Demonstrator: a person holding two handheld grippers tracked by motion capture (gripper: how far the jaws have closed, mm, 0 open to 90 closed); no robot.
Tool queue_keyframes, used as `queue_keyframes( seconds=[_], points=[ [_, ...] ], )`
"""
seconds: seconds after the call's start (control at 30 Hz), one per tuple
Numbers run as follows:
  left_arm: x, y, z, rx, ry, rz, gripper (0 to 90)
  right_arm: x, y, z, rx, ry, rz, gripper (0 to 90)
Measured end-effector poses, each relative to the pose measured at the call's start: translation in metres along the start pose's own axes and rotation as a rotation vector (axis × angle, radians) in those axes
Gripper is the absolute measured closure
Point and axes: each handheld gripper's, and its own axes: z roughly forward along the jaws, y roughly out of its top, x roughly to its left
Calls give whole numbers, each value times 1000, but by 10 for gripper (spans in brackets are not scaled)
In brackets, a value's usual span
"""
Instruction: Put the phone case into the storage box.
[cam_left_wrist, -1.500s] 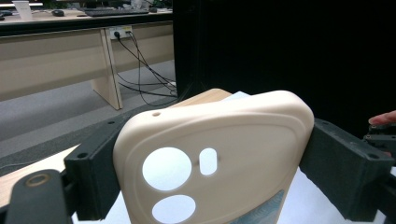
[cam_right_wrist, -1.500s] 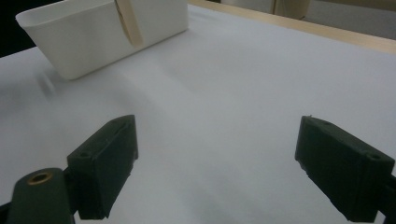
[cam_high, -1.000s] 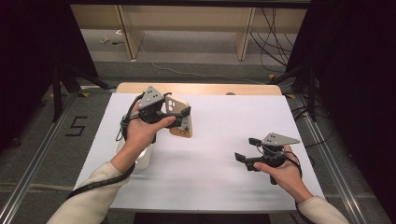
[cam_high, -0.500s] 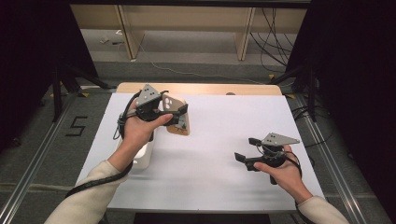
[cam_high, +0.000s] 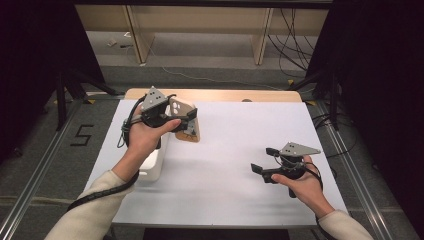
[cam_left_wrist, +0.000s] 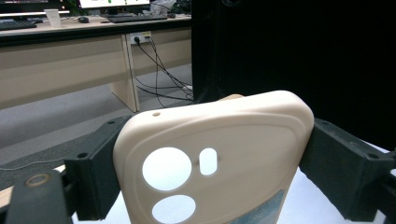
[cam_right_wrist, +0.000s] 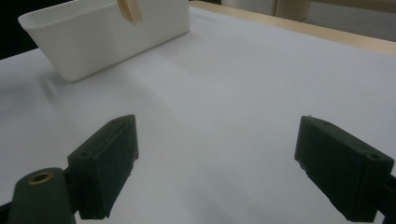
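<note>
Beige phone case (cam_left_wrist: 212, 158), pinched by our left gripper (cam_high: 187, 121) above the white table (cam_high: 225, 165).
Nearest us, our right gripper (cam_high: 264, 160) hovers spread with nothing between its jaws; farther off, a white bin (cam_right_wrist: 107, 35) stands beside the raised case, contents hidden from us.

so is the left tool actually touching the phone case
Touching. In the left gripper view the phone case sits between the left tool's two black jaws, and both pads press flat against its side edges with no gap, so it is clamped.
</note>
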Motion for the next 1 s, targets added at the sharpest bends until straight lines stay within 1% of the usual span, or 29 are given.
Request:
queue_keyframes(
  seconds=[0.3, 0.57, 0.7, 1.0],
  points=[
    [3, 0, -1, 0, 9, -5, 126, 0, 0, 1, 0, 3, -2, 143],
    [6, 4, -3, -7, 15, 0, 126, 0, 0, 1, 2, 3, -2, 144],
    [9, 5, -5, -12, 23, -5, 126, 0, -1, 1, 3, 4, 0, 145],
    [14, 10, -11, -20, 37, 0, 126, 1, -1, 1, 4, 5, -1, 147]
  ],
)
